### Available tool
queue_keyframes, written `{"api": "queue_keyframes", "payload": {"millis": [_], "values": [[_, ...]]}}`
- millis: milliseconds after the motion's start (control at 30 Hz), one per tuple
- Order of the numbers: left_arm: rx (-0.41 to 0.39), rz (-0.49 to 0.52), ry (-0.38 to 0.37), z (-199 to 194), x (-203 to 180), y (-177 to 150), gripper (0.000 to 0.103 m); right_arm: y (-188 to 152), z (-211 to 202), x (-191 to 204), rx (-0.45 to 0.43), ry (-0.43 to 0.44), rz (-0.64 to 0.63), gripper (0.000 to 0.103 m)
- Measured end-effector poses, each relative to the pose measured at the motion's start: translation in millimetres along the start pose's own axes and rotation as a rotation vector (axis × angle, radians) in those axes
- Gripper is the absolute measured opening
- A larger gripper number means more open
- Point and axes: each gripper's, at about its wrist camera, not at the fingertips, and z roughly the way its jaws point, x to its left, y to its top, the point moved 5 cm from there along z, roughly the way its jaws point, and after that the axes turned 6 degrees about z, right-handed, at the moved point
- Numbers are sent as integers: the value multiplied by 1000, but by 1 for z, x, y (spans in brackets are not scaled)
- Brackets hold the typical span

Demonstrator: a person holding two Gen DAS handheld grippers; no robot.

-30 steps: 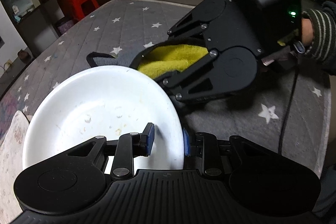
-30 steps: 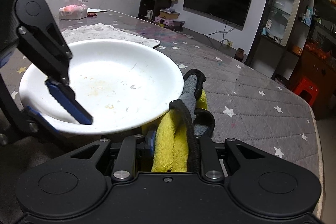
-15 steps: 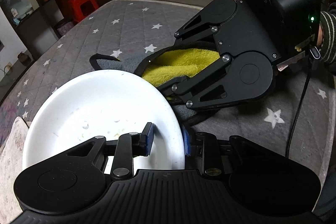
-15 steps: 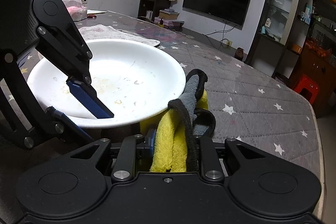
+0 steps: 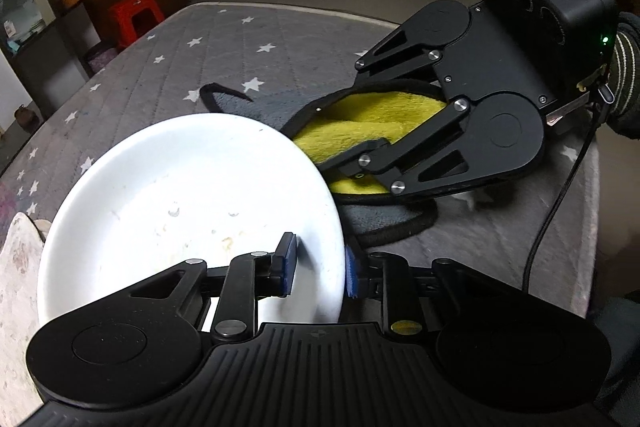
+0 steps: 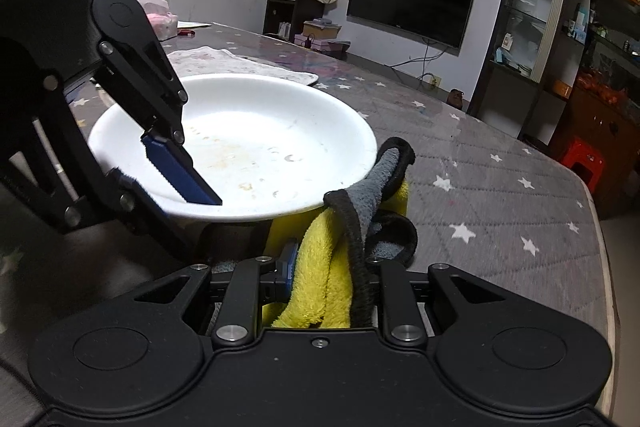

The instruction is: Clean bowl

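Two grippers at work: left gripper [image 5: 318,269] pinches the white bowl [image 5: 192,195] rim between its pads, right gripper [image 6: 330,281] clamps the yellow-grey cloth [image 6: 320,267], bowl just ahead of its fingertips.

bowl [image 5: 192,187]: glossy smooth white ceramic look, a few dried smears | cloth [image 6: 316,267]: fluffy yellow plush one side, grey fleece the other, black edging | worktop [image 6: 480,171] cover: matt quilted grey fabric with white stars | left hand-held gripper [image 5: 318,267]: matt black plastic, ribbed blue pads, shiny metal screws
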Motion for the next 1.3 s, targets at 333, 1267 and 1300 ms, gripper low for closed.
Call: {"api": "queue_keyframes", "payload": {"millis": [333,1267,1300], "values": [[-3,25,-25,-4,-9,-7,24,-5,-9,7,2,4,-15,23],[6,-14,-26,-2,-9,-4,25,15,33,-31,-1,38,-86,23],[6,-21,-23,-1,-9,-2,25,15,32,-30,-2,36,-85,23]]}}
